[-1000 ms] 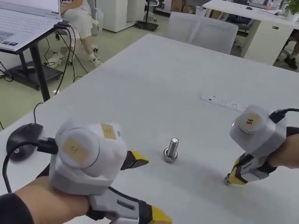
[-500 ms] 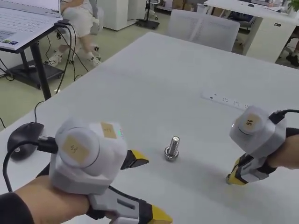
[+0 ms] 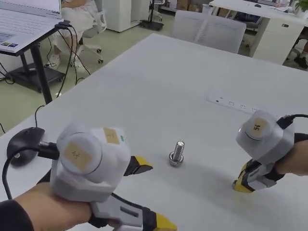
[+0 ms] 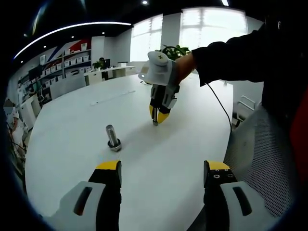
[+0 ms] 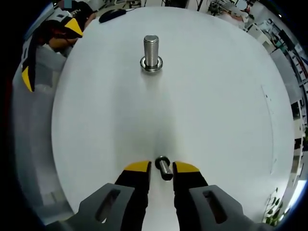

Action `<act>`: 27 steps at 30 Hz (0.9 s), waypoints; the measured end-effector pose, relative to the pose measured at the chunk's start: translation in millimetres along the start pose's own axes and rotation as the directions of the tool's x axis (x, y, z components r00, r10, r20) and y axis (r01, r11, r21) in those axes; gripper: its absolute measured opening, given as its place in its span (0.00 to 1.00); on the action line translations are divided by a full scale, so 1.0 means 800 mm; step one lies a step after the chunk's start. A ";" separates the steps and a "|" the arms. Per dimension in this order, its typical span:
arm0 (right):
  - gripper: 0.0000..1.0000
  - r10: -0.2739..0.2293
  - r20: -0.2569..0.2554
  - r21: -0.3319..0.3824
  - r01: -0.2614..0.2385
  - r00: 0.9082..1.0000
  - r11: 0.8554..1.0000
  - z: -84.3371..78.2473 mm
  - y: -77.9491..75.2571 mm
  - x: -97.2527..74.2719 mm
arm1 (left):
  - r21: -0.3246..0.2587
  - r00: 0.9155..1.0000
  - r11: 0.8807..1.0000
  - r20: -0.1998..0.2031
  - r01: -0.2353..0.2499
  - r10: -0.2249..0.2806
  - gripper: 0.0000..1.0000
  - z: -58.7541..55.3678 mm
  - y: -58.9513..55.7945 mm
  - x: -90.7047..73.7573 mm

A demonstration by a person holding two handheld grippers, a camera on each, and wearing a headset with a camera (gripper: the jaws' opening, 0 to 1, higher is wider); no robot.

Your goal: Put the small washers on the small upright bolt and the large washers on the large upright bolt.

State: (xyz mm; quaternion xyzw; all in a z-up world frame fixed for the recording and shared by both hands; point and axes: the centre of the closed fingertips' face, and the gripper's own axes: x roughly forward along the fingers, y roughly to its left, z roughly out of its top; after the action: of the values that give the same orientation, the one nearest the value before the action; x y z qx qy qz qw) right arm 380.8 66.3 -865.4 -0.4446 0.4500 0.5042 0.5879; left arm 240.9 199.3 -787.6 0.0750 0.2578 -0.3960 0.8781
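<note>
Washer (image 5: 151,64) rings the base of the large bolt (image 3: 177,153), upright on the table (image 3: 159,86). The small bolt (image 5: 163,168) sits between my right gripper's (image 3: 239,185) narrowed jaws; I can't tell if they clamp it. My left gripper (image 4: 162,166) gapes wide, empty.

White worktop (image 3: 159,82) sitting in open office w/ pale green floor (image 3: 113,45); grey chair (image 3: 209,31) standing at far edge, windows (image 4: 207,24) glowing bright, strip light (image 4: 72,30) shining overhead.
</note>
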 end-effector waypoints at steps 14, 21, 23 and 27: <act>0.37 -0.011 0.038 0.019 0.011 0.999 1.000 -0.002 0.002 -0.001 | 0.003 1.000 1.000 -0.007 0.006 -0.006 0.69 -0.002 -0.002 0.001; 0.56 -0.021 0.077 0.038 0.018 0.997 0.999 -0.004 0.006 -0.002 | 0.005 1.000 1.000 -0.010 0.010 -0.010 0.69 -0.002 -0.002 0.002; 0.59 -0.023 0.082 0.042 0.019 0.996 0.999 -0.005 0.007 -0.002 | 0.006 1.000 1.000 -0.011 0.011 -0.011 0.69 -0.002 -0.003 0.002; 0.68 -0.030 0.106 0.055 0.024 0.994 0.998 -0.008 0.011 -0.002 | 0.008 1.000 1.000 -0.012 0.014 -0.014 0.69 -0.002 -0.003 0.003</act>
State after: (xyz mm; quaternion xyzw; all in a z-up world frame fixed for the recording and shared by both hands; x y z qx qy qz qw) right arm 371.3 60.5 -865.7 -0.4072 0.4252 0.5070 0.6296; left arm 239.4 196.7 -789.9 0.0793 0.2621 -0.4027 0.8734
